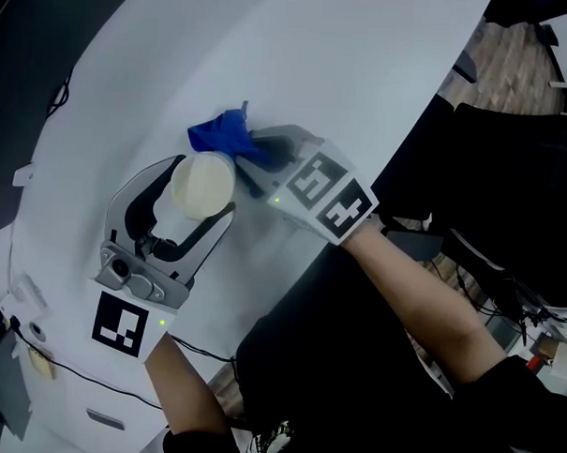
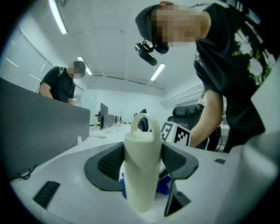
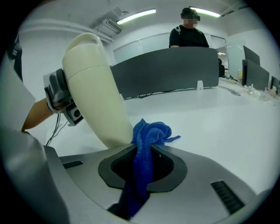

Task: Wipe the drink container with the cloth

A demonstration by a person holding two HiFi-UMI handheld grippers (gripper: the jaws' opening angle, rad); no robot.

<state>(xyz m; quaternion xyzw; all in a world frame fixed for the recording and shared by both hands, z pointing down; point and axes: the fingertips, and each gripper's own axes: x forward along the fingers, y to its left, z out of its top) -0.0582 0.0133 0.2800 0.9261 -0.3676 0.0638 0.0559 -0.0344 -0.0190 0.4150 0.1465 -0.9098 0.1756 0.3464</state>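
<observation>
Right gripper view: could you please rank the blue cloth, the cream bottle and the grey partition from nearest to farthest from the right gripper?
1. Blue cloth, pinched between the fingers.
2. Cream bottle, just beyond the cloth, at left.
3. Grey partition, far across the white table.

The bottle (image 2: 141,175) is cream. The cloth (image 3: 151,131) is bright blue. The surface (image 1: 319,63) is white. The left tongs (image 1: 202,185) and right tongs (image 3: 146,153) are grey with black pads and black-and-white squares.
</observation>
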